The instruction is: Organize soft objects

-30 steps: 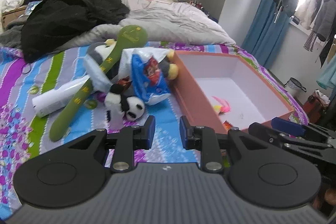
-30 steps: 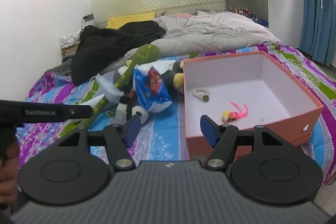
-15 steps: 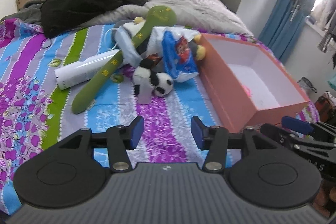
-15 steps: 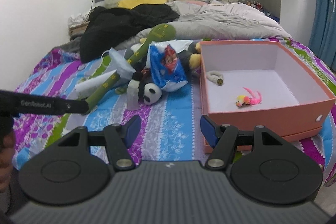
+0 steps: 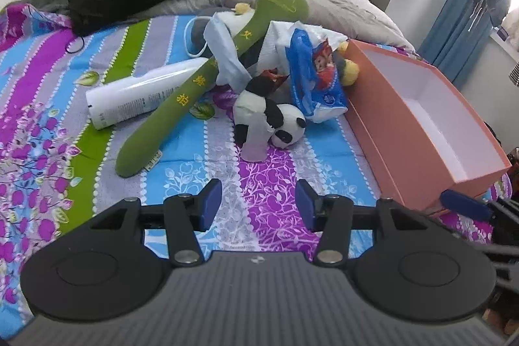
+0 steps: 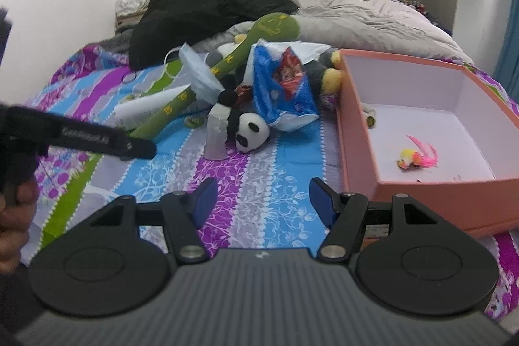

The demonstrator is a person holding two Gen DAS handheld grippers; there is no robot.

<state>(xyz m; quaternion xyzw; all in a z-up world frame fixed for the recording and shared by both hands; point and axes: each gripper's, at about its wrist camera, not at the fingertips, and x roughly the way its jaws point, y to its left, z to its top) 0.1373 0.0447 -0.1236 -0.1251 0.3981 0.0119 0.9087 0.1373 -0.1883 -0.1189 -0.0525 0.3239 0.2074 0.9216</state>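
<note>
I am bringing the left gripper (image 5: 258,200), jaws just widened and empty, and the open, empty right gripper (image 6: 262,200) toward the panda plush (image 5: 271,119) lying beside the orange box (image 5: 421,132), worrying the pads are snagging the blue packet (image 5: 316,77) touching it.

left gripper (image 5: 258,202) gapes empty, its jaws having just been opening; panda plush (image 5: 271,122) at twelve o'clock, orange box (image 5: 402,132) at two.

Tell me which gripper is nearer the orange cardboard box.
Right. The right gripper hovers beside the orange cardboard box's near wall; the left gripper is further left, facing the black-and-white plush panda.
</note>
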